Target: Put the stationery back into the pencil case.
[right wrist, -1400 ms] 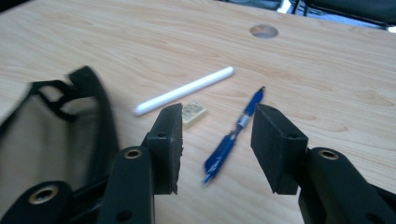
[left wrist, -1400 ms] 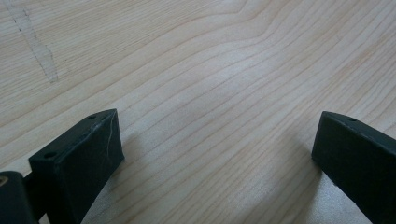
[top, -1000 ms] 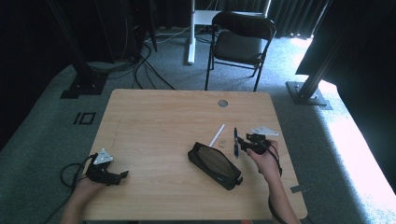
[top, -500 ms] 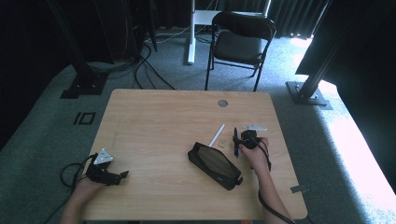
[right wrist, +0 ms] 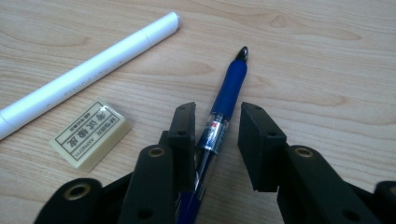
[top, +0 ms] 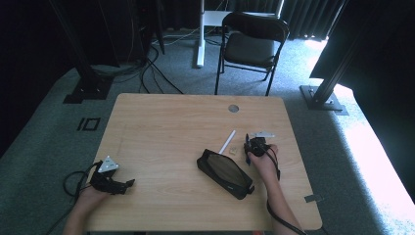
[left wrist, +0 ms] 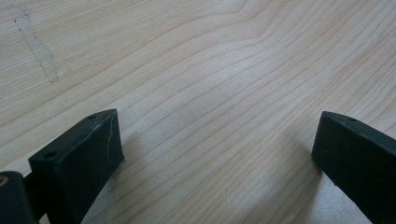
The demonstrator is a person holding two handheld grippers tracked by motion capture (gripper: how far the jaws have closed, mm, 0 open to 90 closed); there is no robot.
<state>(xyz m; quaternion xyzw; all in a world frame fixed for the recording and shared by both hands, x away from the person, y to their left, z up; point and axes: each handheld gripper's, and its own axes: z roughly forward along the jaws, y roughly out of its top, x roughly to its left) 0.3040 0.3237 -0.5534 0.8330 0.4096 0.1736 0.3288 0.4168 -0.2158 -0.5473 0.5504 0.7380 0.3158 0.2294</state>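
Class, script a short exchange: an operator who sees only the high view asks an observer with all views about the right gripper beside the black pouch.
Operator: What is between the jaws of the right gripper?
Observer: A blue pen. The jaws have just been closing on it, and a gap remains on one side.
Operator: What is that small pale block just beside them?
Observer: An eraser, its label printed with characters.
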